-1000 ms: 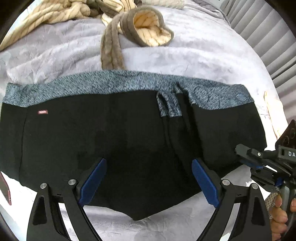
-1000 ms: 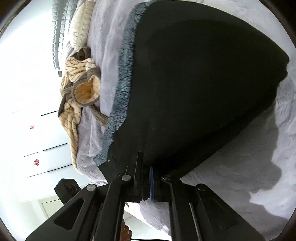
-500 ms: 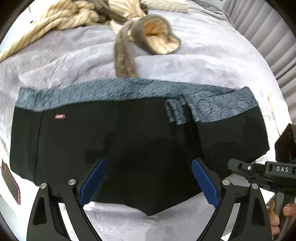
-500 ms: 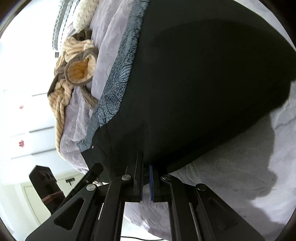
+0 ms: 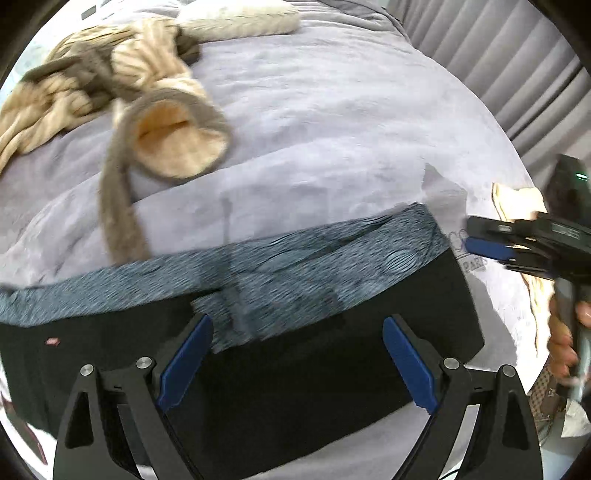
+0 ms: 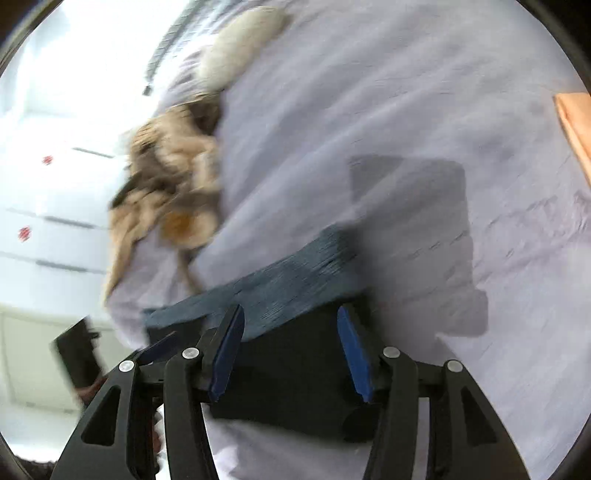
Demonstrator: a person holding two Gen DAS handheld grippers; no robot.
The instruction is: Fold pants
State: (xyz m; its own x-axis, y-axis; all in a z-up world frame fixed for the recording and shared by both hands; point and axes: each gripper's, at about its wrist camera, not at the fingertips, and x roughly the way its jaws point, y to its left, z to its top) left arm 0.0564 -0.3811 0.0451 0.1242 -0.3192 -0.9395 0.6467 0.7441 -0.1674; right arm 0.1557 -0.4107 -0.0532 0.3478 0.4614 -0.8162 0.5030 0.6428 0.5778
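While both wrist views are smeared by motion, I can still read the wide bed with its pale lilac plush cover (image 5: pixel 332 122), which fills most of each picture. On it lie the black pants with a speckled grey-blue waistband (image 5: pixel 280 354), folded into a broad flat band that runs along the near edge of the bed, waistband turned toward the middle of the cover; in my right wrist view the same pants (image 6: pixel 295 354) lie directly below the fingers.

Toward the far left corner of the bed sits a crumpled cream-and-brown striped knit garment (image 5: pixel 110 85), with its open taupe-edged cuff and a long taupe strip trailing down to touch the waistband. Beyond it, at the far edge, rests a pale cable-knit pillow (image 5: pixel 243 18). Grey pleated curtains (image 5: pixel 509 62) hang past the far right corner.

My left gripper (image 5: pixel 297 363) is spread wide above the pants, its blue pads clear of the cloth as far as I can tell. My right gripper (image 6: pixel 291 350) has just been opening; its jaws stand apart over the waistband end with nothing pinched between them. In the left view that right gripper (image 5: pixel 491 247) shows off the right end of the pants, carried by a hand (image 5: pixel 565 343).
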